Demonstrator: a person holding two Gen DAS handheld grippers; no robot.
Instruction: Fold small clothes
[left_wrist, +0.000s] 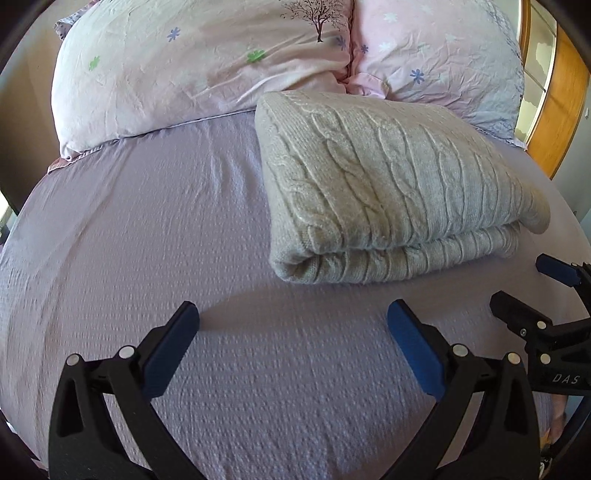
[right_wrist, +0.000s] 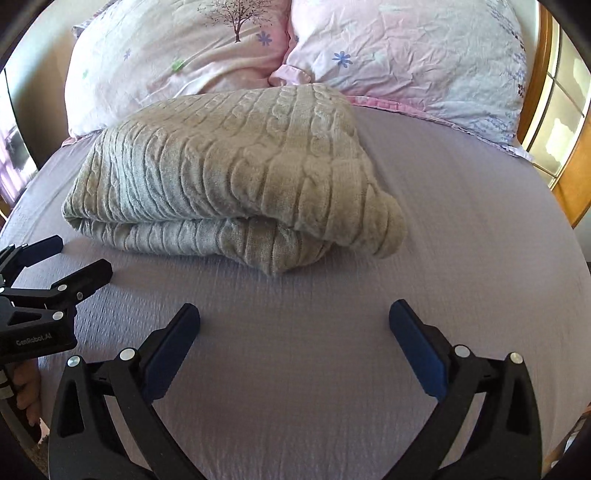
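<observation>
A beige cable-knit sweater (left_wrist: 391, 188) lies folded into a thick bundle on the lilac bed sheet (left_wrist: 147, 229), its far edge against the pillows. It also shows in the right wrist view (right_wrist: 229, 177). My left gripper (left_wrist: 293, 314) is open and empty, above the sheet just short of the sweater's near fold. My right gripper (right_wrist: 294, 314) is open and empty, in front of the sweater's near right corner. Each gripper shows in the other's view: the right one (left_wrist: 517, 284) at the right edge, the left one (right_wrist: 81, 254) at the left edge, both open.
Two pink flowered pillows (left_wrist: 207, 66) (left_wrist: 443, 62) lie across the head of the bed. A wooden headboard and frame (left_wrist: 557, 122) stand at the right. The bed's edge curves away at the left (left_wrist: 22, 206).
</observation>
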